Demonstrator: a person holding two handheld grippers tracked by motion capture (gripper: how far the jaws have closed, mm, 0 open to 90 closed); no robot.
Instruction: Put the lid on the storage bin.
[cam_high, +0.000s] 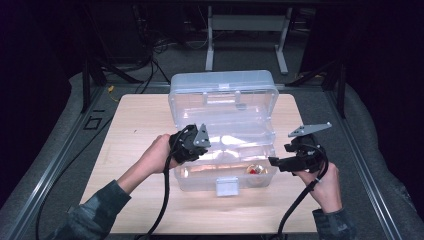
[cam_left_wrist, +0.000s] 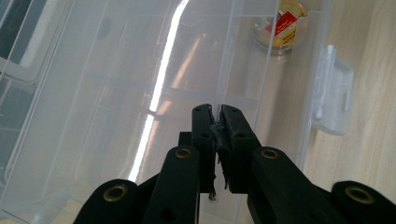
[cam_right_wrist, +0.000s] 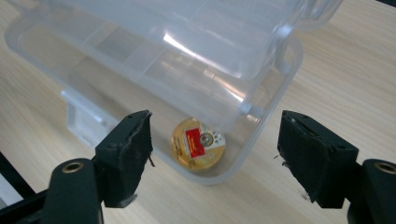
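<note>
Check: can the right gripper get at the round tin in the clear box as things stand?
Probably yes. The right gripper has open jaws with nothing between them, above the box's corner where the tin lies. The raised lid leans partly over the box, but the tin's corner looks uncovered.

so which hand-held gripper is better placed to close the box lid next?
Probably the right hand-held gripper: open and free beside the box. The left hand-held gripper is shut on the box's left wall, steadying it under the upright lid.
</note>
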